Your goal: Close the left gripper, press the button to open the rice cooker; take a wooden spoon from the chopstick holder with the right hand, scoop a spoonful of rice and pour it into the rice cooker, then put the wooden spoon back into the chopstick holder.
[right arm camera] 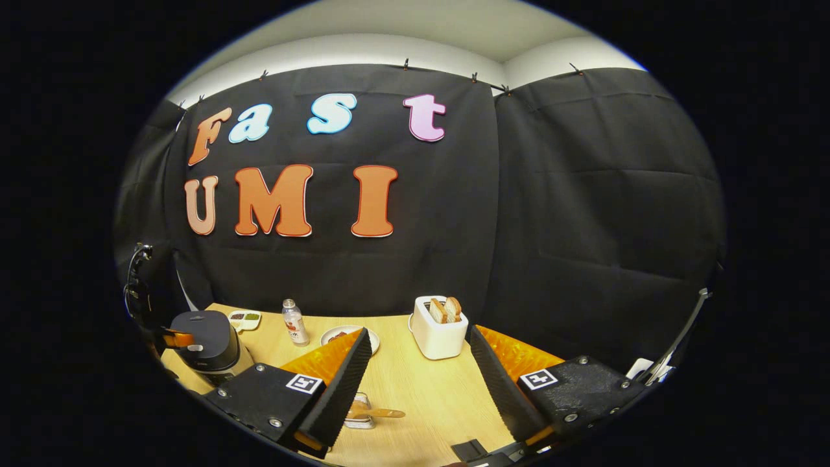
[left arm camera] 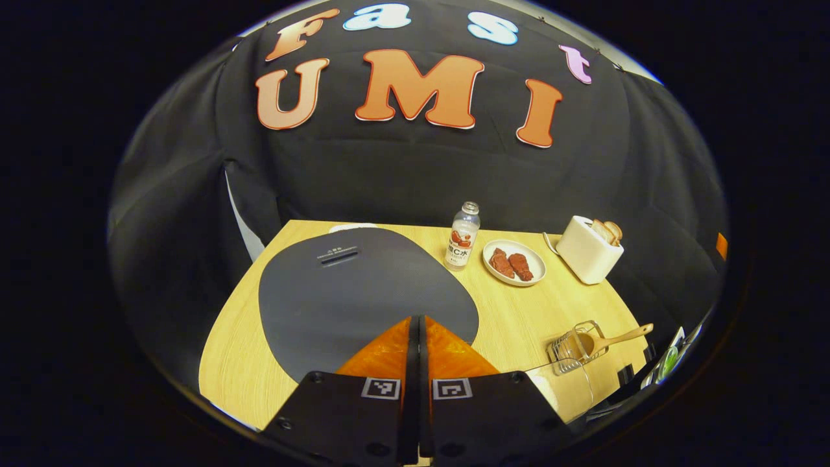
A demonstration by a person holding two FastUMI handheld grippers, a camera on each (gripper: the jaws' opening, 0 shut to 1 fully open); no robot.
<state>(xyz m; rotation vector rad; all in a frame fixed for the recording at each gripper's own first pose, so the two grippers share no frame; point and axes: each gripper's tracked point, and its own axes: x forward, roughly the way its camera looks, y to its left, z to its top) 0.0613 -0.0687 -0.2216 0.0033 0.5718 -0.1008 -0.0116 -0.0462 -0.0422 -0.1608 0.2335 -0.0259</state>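
Left tongs [left arm camera: 415, 324] are hovering pressed together over the dark grey rice cooker lid [left arm camera: 363, 285]. Right tongs [right arm camera: 415, 363] are hanging spread; the wooden spoon [right arm camera: 376, 413] is lying in the wire chopstick holder [right arm camera: 358, 415] at six o'clock.

My left gripper view sits high and close over the dark lid of the rice cooker [left arm camera: 363, 292], tilted down across the bench [left arm camera: 519, 324] toward the cloth back wall. My right gripper view hangs lower and farther back at the near edge of the bench [right arm camera: 421, 383], facing more level, so I see the wall and a strip of ceiling. Both views share the toaster [left arm camera: 587, 250] [right arm camera: 438, 331], the bottle [left arm camera: 462, 237] [right arm camera: 295, 322], the plate [left arm camera: 514, 262] [right arm camera: 340, 335], the wooden spoon [left arm camera: 616, 338] [right arm camera: 376, 413] and the rice cooker [right arm camera: 207, 340].
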